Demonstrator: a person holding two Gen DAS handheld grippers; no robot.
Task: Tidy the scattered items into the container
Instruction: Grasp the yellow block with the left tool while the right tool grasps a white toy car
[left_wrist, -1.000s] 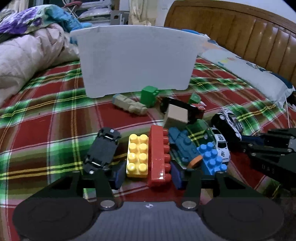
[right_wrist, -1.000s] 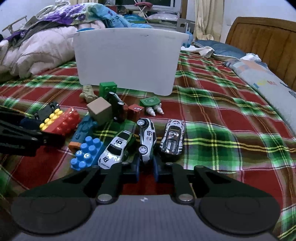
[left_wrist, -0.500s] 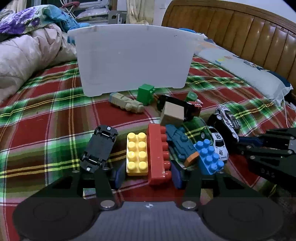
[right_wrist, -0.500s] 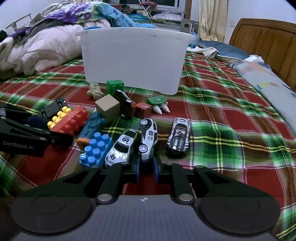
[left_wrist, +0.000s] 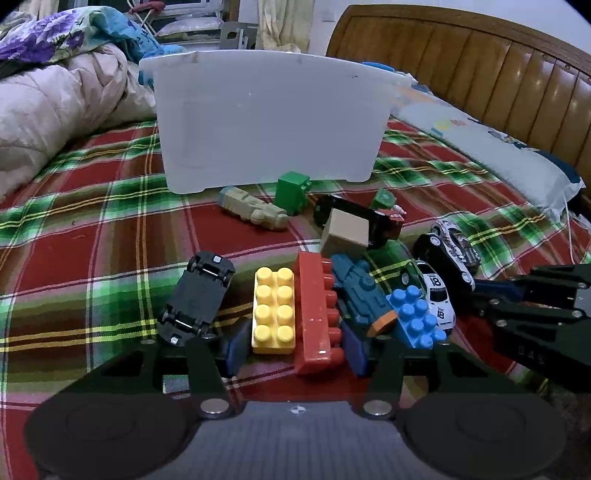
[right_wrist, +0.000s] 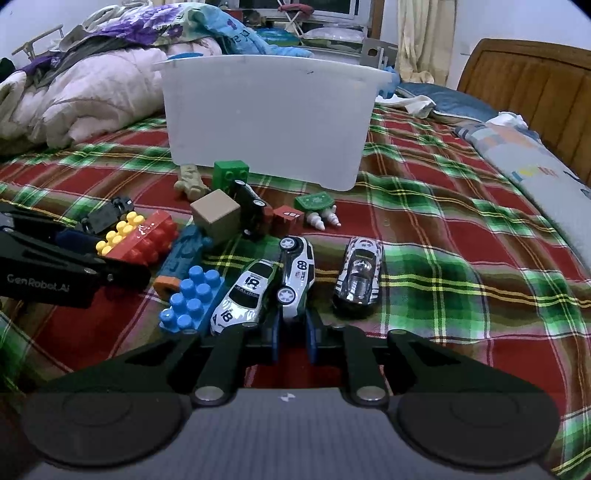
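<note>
Both hands are at the pick-up step. The left claw has just been widening, its jaws standing apart around the yellow studded plastic brick and the long red studded brick on the plaid bed cover. The right claw is pinched narrow on the white number-69 toy car. Next, each load needs lifting over the rim of the white plastic tub standing beyond the pile.

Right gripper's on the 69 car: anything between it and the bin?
The black car, red block and green toy lie on the blanket in between, and the bin has a tall near wall; lift over.
</note>
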